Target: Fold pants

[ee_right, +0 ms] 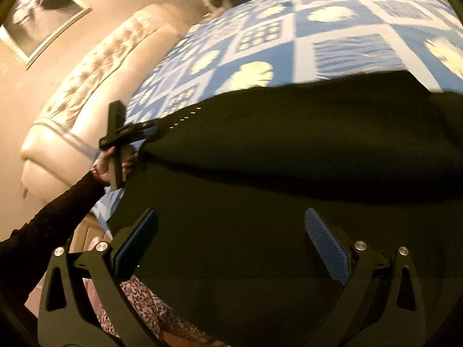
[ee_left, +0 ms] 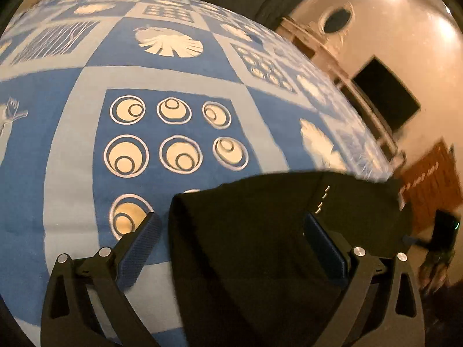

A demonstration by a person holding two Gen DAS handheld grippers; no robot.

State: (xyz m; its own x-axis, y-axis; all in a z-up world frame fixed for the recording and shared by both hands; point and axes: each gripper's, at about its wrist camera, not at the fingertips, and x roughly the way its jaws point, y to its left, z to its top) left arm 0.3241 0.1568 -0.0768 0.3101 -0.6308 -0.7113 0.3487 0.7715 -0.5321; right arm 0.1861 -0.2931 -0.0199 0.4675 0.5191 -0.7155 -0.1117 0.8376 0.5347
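my left gripper (ee_left: pixel 233 241) stands wide, one blue pad on the bedspread side and the other over the black pants (ee_left: pixel 260 231), clamping nothing. my right gripper (ee_right: pixel 231 241) is just as wide, both pads over dark cloth, with nothing between them.

the pants lie across the near part of the blue and white patterned bedspread (ee_left: pixel 72 92), filling 5 to 7 o'clock in the left view and most of the lower half in the right view. a short row of pale studs (ee_left: pixel 322 199) runs along one edge.

no containers and no readable writing or labels show in either view.

only the right view shows the hand (ee_right: pixel 115 167) and dark sleeve (ee_right: pixel 49 219) gripping the other tool at 9 o'clock, a tufted cream headboard (ee_right: pixel 95 66) and a framed picture (ee_right: pixel 37 11) at 10 o'clock. only the left view shows a dark wall screen (ee_left: pixel 387 92) at 2 o'clock and an oval mirror (ee_left: pixel 337 18) further up.
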